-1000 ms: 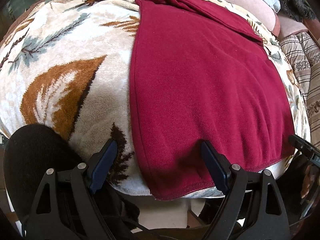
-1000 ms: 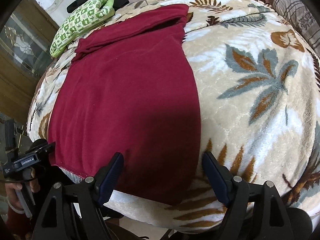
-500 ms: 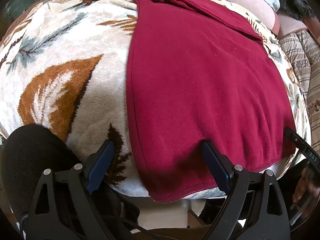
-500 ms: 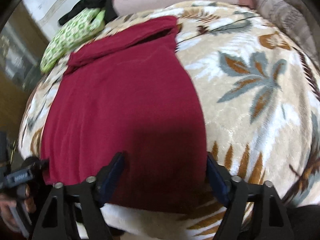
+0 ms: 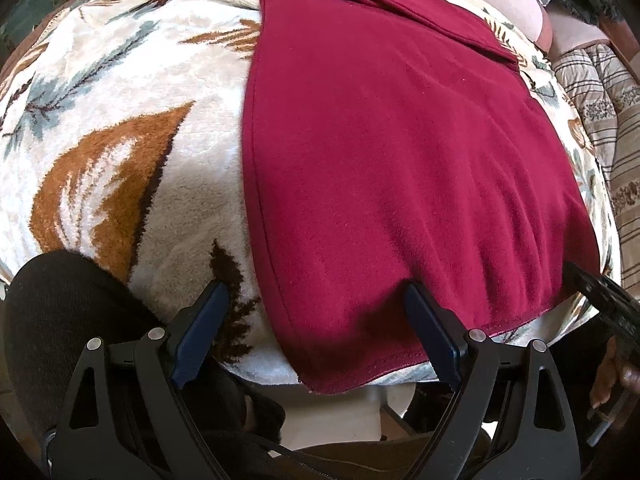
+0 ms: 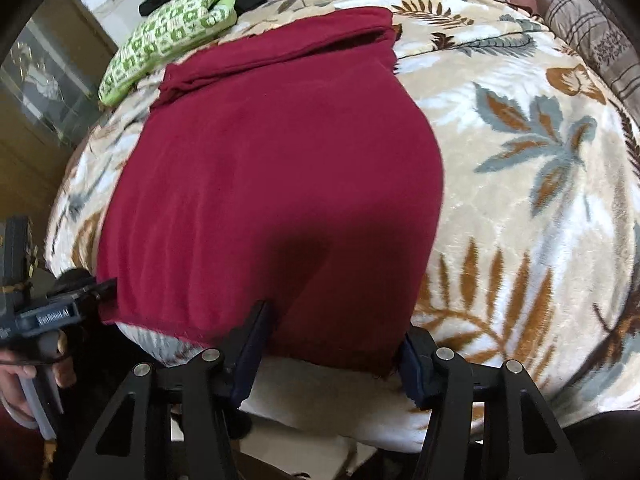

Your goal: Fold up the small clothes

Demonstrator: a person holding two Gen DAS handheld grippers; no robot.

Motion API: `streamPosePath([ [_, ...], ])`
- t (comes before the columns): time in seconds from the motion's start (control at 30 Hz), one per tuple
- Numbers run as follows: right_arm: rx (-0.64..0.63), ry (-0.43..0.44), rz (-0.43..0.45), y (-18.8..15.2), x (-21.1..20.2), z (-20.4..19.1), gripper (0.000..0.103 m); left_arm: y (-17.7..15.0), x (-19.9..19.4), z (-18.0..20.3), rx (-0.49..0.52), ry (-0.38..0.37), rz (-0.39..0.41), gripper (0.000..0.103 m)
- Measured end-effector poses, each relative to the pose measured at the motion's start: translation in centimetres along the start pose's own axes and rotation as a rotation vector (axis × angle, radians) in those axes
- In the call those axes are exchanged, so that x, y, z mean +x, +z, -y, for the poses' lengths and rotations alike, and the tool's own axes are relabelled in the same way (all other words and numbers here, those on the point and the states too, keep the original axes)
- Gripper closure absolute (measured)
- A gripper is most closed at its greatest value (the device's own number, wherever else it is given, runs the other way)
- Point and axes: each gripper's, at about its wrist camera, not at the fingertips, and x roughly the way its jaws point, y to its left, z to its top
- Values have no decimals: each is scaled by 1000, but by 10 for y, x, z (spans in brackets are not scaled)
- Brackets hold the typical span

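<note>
**Both grippers close in on the near hem**

The leaf-patterned blanket [image 5: 120,128] covers the whole bed, and the dark red garment [image 5: 400,152] lies flat across it, its far end already turned over in a band, its near hem draped just over the bed's front edge. A green-patterned cloth [image 6: 160,44] sits off at the far corner, not in play.

From where I stand, the right side is what has moved. A second ago the right gripper [image 6: 328,344] hung back from the hem; now it has pushed forward and dropped, so its fingers straddle the garment's near right corner, spread wide with the cloth between them but not pinched. The left gripper [image 5: 316,320] has crept in a little as well, and its jaws are also apart, one finger on bare blanket, the other resting on the red fabric by the near left corner.

I'd say the two are lining up to grasp both hem corners together. Neither has closed yet, so the next fold has not started.
</note>
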Motion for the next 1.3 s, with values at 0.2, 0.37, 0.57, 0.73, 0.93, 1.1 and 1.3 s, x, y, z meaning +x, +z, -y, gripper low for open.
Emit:
streamPosePath([
  [0.2, 8, 66, 7, 8, 0, -6, 83, -5, -8, -4, 10, -8, 49, 40],
  [0.37, 18, 213, 53, 27, -17, -8, 87, 1, -24, -6, 1, -69, 73, 92],
  [0.57, 58, 357, 115, 47, -37, 2, 88, 21, -48, -10, -25, -117, 115, 95],
  [0.73, 72, 448, 164, 78, -47, 5, 88, 53, -69, -14, -55, -147, 174, 95],
  [0.93, 74, 455, 208, 153, -39, 2, 88, 136, -85, -9, -43, -125, 297, 99],
  [1.1, 55, 439, 249, 225, -26, -5, 89, 222, -66, -16, -72, -98, 330, 99],
  [1.3, 56, 366, 252, 299, 14, -4, 89, 234, -52, -25, -75, -155, 291, 98],
])
